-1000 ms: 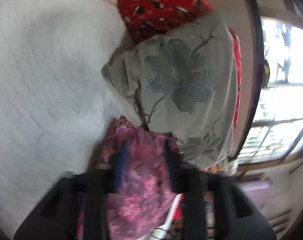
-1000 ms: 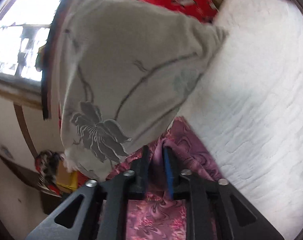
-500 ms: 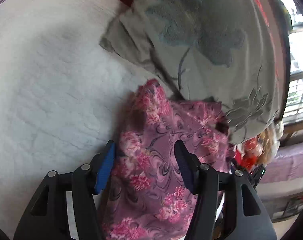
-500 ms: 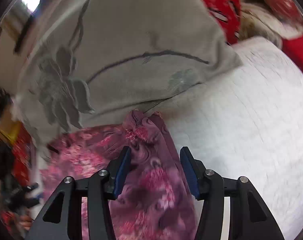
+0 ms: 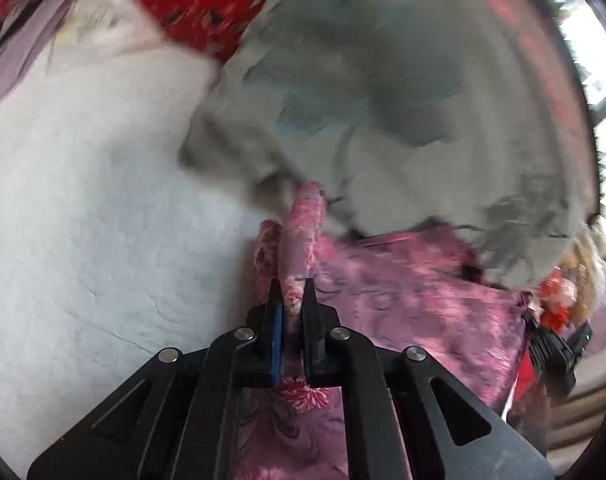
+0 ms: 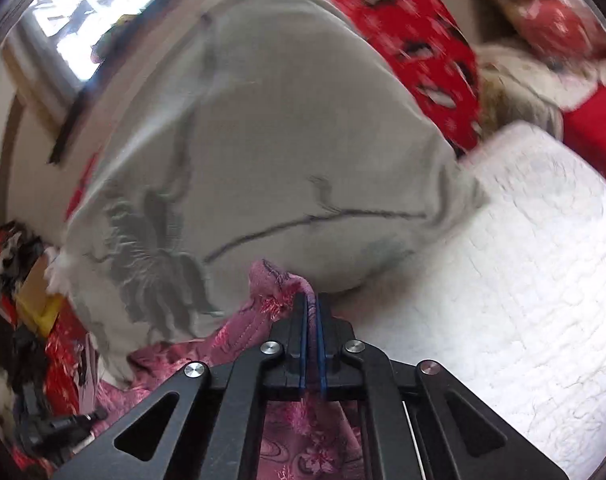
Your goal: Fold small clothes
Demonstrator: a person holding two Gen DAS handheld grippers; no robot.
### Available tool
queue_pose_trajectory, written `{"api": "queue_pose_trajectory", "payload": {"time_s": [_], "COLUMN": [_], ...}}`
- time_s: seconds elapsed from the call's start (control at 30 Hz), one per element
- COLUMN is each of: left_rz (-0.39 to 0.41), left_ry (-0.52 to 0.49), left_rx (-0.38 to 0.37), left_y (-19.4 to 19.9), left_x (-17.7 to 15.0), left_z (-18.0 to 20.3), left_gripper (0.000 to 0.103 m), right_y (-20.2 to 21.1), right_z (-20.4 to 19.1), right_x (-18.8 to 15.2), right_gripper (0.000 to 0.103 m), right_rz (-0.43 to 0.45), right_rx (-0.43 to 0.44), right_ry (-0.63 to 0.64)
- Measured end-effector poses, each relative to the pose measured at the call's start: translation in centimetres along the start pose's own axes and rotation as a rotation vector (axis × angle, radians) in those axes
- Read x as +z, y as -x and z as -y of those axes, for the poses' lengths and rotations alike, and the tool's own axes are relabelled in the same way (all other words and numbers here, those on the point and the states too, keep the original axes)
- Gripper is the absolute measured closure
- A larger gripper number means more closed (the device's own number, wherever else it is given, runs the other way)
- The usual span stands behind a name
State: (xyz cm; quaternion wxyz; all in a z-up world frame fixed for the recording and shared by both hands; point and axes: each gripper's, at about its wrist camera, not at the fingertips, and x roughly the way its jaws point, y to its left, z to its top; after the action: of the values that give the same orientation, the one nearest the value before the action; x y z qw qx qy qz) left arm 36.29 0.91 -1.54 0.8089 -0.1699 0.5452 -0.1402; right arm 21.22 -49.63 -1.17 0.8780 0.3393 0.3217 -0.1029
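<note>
A small pink-and-purple floral garment (image 5: 415,292) lies at the edge of a white quilted bed surface (image 5: 83,220), partly under a grey flower-embroidered pillow (image 5: 403,92). My left gripper (image 5: 292,286) is shut on a bunched fold of the garment that sticks up between its fingers. In the right wrist view the same garment (image 6: 239,340) shows below the grey pillow (image 6: 263,152). My right gripper (image 6: 311,300) is shut on another edge of the garment, beside the white bed surface (image 6: 523,280).
A red patterned cushion (image 5: 207,4) lies behind the grey pillow; it also shows in the right wrist view (image 6: 415,40). A bright window (image 6: 99,12) is at the left. Clutter in red and yellow (image 6: 39,292) sits beside the bed. The other gripper's black body (image 5: 555,348) shows at right.
Half a second ago both grippers were open over the garment. Both have closed on folds of it. The views are blurred by motion.
</note>
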Motion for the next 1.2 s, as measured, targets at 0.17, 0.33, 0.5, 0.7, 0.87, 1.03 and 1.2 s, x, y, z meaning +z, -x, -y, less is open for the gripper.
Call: {"api": "queue_pose_trajectory", "payload": {"time_s": [0.17, 0.33, 0.5, 0.7, 0.87, 1.03, 1.2], "left_rz": [-0.018, 0.077, -0.028, -0.026, -0.072, -0.081, -0.090], "left_ry": [0.046, 0.002, -0.027, -0.107, -0.031, -0.049, -0.025], "left_rx": [-0.015, -0.145, -0.055, -0.031, -0.090, -0.068, -0.102], "left_y": [0.8, 6.6, 3.0, 6.1, 6.4, 6.4, 6.5], "left_x": [-0.1, -3.0, -6.8, -8.3, -10.6, -11.9, -12.3], "left_z": [-1.8, -0.7, 1.1, 1.9, -0.3, 0.4, -1.1], "left_gripper": [0.095, 0.079, 0.039, 0.044, 0.043, 0.043, 0.043], "right_y": [-3.3, 2.3, -0.2, 4.8, 8.8, 9.7, 12.8], "right_z": [1.4, 0.5, -0.1, -0.2, 3.9, 5.3, 6.7], "right_x": [-1.9, -2.4, -6.2, -5.5, -7.3, -10.4, -10.8], "right_gripper": [0.093, 0.091, 0.076, 0.066, 0.046, 0.099, 0.100], "right_rz": [-0.141, 0.005, -0.198, -0.158, -0.186, -0.224, -0.098], "right_rx": [-0.144, 0.053, 0.009, -0.007, -0.085, -0.005, -0.009], "right_ry": [-0.027, -0.019, 0.072, 0.058, 0.029, 0.010, -0.022]}}
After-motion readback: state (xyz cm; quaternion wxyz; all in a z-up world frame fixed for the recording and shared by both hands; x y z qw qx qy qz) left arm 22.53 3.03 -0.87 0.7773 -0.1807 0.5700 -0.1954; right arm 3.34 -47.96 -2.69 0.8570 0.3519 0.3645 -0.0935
